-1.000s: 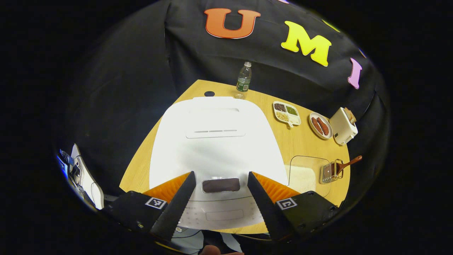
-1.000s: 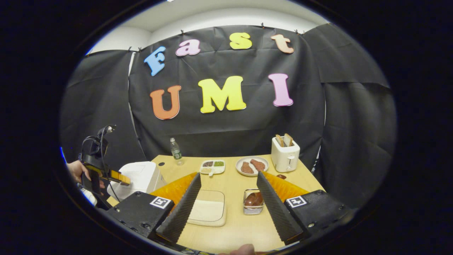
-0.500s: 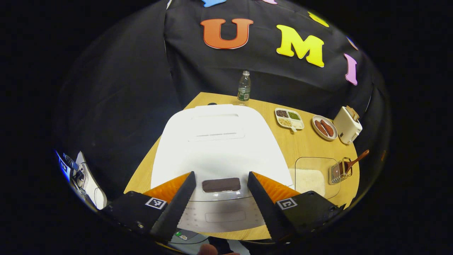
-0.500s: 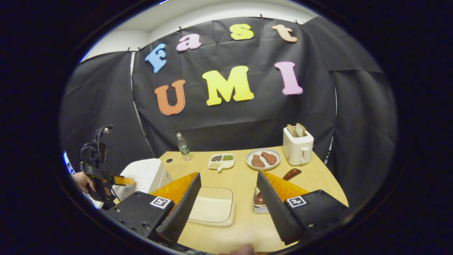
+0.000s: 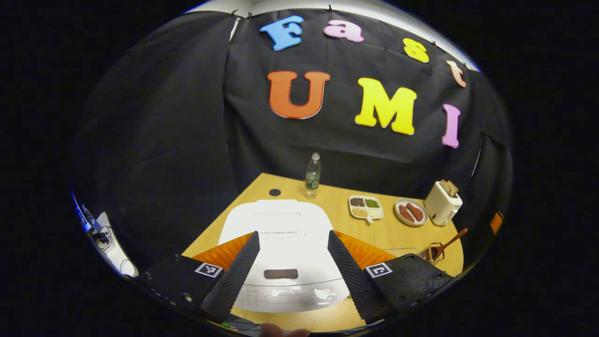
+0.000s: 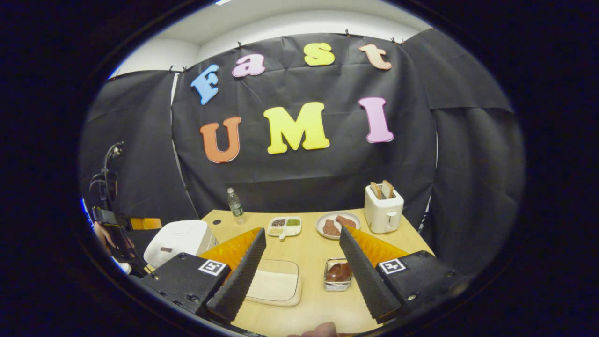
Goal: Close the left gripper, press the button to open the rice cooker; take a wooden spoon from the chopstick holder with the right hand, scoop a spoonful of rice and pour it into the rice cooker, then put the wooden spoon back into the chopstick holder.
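The white rice cooker [image 5: 281, 229] stands at the table's near left with its lid down; a dark rectangular patch [image 5: 281, 274] marks the lid's front. My left gripper [image 5: 292, 234] hovers open above and in front of it, touching nothing. From the right gripper view, the left gripper [image 6: 140, 223] sits left of the cooker [image 6: 178, 236], held in a hand. My right gripper [image 6: 302, 230] is open over the near table edge. Ahead of it lie the tray of rice [image 6: 273, 283] and the wire chopstick holder [image 6: 338, 281] with the wooden spoon [image 6: 338, 271] in it.
Along the back of the wooden table [image 6: 313, 309] stand a water bottle [image 6: 234, 202], a divided dish of beans [image 6: 284, 225], a plate of sausages [image 6: 337, 224] and a white toaster [image 6: 383, 210] with bread. Black cloth surrounds the table.
The left gripper has drawn back and tilted up from close over the cooker lid, still open. The right gripper has shifted only slightly. The lid stays down.
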Available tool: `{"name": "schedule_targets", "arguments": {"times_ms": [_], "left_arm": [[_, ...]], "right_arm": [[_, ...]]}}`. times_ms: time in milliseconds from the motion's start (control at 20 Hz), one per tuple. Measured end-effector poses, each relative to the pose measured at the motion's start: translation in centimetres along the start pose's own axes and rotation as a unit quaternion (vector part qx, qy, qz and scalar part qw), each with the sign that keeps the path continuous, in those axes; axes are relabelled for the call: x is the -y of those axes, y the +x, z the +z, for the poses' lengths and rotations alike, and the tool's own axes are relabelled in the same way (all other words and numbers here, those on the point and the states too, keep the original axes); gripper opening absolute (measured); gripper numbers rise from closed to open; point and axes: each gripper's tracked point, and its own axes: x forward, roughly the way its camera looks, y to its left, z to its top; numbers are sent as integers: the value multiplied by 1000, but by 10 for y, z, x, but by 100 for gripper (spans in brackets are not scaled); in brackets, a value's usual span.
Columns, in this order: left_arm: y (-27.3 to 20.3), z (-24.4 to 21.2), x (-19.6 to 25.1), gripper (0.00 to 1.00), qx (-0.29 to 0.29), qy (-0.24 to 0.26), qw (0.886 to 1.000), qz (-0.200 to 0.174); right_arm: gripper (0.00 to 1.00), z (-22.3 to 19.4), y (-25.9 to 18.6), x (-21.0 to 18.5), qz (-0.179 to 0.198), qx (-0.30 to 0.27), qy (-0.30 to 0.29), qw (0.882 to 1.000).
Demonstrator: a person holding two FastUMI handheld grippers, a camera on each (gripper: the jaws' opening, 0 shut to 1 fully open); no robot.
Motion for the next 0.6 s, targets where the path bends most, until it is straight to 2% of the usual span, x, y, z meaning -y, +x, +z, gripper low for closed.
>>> {"name": "schedule_targets", "arguments": {"times_ms": [200,350,500,600], "left_arm": [[-79,53,24,94,108,13,993,-47],[-153,71,34,94,165,20,983,-80],[-217,63,47,94,185,20,974,-130],[-251,60,41,94,196,13,971,-136]], "right_arm": [[100,28,-51,-29,-4,47,-9,999],[100,48,-104,-53,-16,81,-15,996],[99,66,-160,-73,-32,121,-25,992],[100,64,-192,-83,-45,130,-29,990]]}}
